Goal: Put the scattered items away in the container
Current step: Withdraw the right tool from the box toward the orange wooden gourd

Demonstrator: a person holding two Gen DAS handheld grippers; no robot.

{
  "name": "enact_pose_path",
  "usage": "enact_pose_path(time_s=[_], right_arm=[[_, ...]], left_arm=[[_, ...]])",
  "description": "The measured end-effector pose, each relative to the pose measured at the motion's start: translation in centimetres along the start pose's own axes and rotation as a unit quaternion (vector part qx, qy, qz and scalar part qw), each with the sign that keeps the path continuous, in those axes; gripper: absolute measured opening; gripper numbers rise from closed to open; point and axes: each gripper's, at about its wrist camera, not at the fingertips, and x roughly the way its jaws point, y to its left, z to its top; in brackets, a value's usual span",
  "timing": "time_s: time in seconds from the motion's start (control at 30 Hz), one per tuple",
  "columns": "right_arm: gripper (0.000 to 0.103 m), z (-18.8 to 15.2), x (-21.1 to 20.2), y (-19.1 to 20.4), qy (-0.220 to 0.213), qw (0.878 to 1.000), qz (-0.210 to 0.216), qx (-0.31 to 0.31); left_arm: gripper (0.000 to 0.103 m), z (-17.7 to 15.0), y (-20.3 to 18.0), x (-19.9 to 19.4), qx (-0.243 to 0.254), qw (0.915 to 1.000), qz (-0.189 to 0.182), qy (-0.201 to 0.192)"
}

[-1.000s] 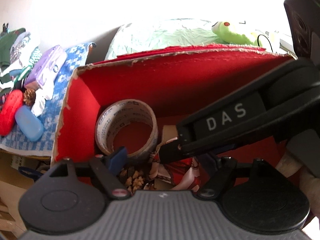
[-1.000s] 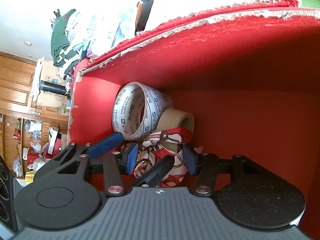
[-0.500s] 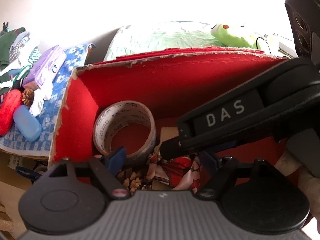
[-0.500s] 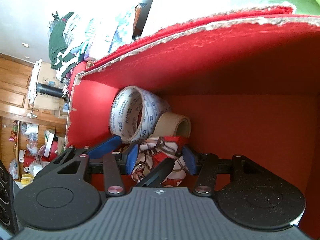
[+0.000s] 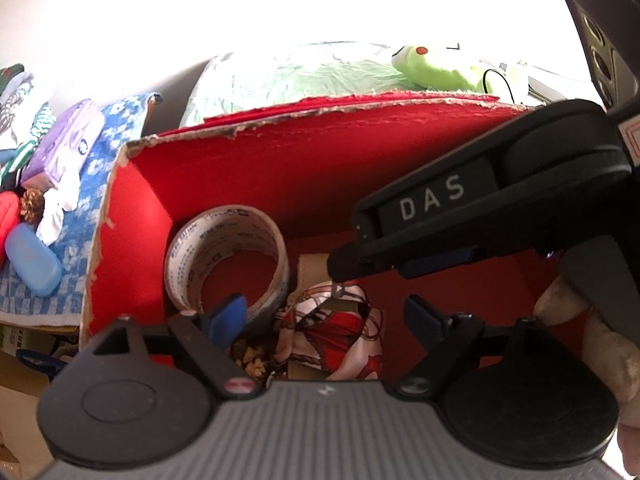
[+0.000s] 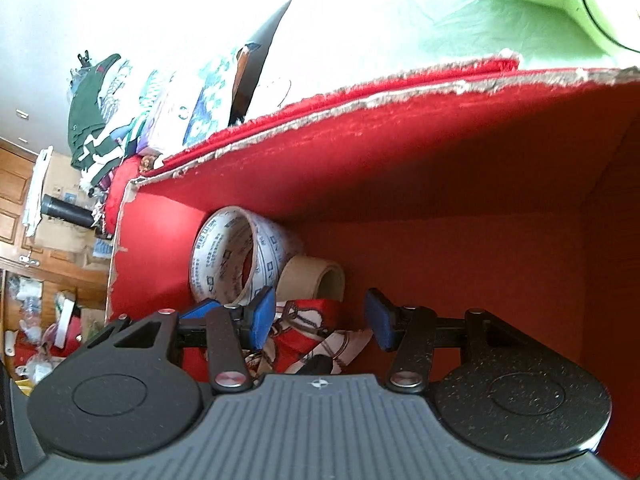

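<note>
A red box (image 5: 280, 168) holds a printed tape roll (image 5: 224, 256), a brown tape roll (image 6: 312, 280), a red-and-white patterned scarf (image 5: 332, 332) and a pine cone (image 5: 250, 358). My left gripper (image 5: 324, 316) is open above the scarf, empty. My right gripper (image 6: 320, 320) is open inside the box (image 6: 440, 184), with the scarf (image 6: 304, 340) lying loose below its fingers. The right gripper's body (image 5: 460, 216) crosses the left wrist view.
Left of the box, on a blue checked cloth (image 5: 76, 216), lie a blue case (image 5: 32, 264), a red item (image 5: 8, 216), a pine cone (image 5: 32, 202) and a purple pouch (image 5: 64, 140). A green plush toy (image 5: 432, 66) lies behind the box.
My right gripper has opened and let go of the scarf, which now lies in the box. The right gripper has pulled back a little. The left gripper has barely moved.
</note>
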Motion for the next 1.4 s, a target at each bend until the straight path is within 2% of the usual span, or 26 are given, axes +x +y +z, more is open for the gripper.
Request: enact_pose_path(time_s=[0.43,0.57,0.67,0.9,1.07,1.13,1.23,1.27,1.3,1.37,1.4], right_arm=[[0.053,-1.3,-2.1,1.5,-0.082,0.994,-0.057,-0.036],[0.053,-1.7,-3.3,1.9,-0.124,0.989,-0.052,-0.056],[0.053,-2.7,-4.0,2.2,-0.172,0.981,-0.062,-0.060],[0.053,-4.6,-5.7,2.8,-0.236,0.964,-0.089,-0.084],[0.053,-6.0,-8.5,2.0,-0.291,0.950,-0.086,-0.069],[0.052,-6.9,-9.7,2.0,-0.316,0.941,-0.090,-0.076],[0.052,-8.8,-12.3,2.4,-0.373,0.918,-0.086,-0.101],[0.055,-9.4,-13.1,2.5,-0.390,0.911,-0.080,-0.106],[0.069,-9.8,-13.7,2.5,-0.400,0.907,-0.071,-0.106],[0.082,-10.6,-14.9,2.1,-0.409,0.906,-0.050,-0.095],[0.082,-11.0,-15.4,1.8,-0.413,0.906,-0.043,-0.088]], left_arm=[[0.088,-0.3,0.2,0.0,0.011,0.9998,-0.017,-0.005],[0.089,-0.3,0.3,0.1,0.011,0.9998,-0.018,-0.006],[0.089,-0.3,0.4,0.1,0.012,0.9998,-0.018,-0.005],[0.090,-0.2,0.8,0.4,-0.002,0.9998,-0.018,-0.010],[0.091,-0.5,0.4,-0.2,-0.003,0.9997,-0.017,-0.020],[0.092,-0.5,0.7,-0.3,-0.009,0.9994,-0.019,-0.028],[0.097,-0.9,0.6,-0.9,-0.008,0.9983,-0.020,-0.055],[0.097,-1.0,0.6,-1.2,-0.007,0.9977,-0.019,-0.065],[0.097,-1.1,0.6,-1.6,-0.007,0.9970,-0.019,-0.075],[0.097,-1.1,0.6,-2.3,-0.014,0.9957,-0.016,-0.090],[0.097,-1.1,0.7,-3.0,-0.022,0.9947,-0.014,-0.100]])
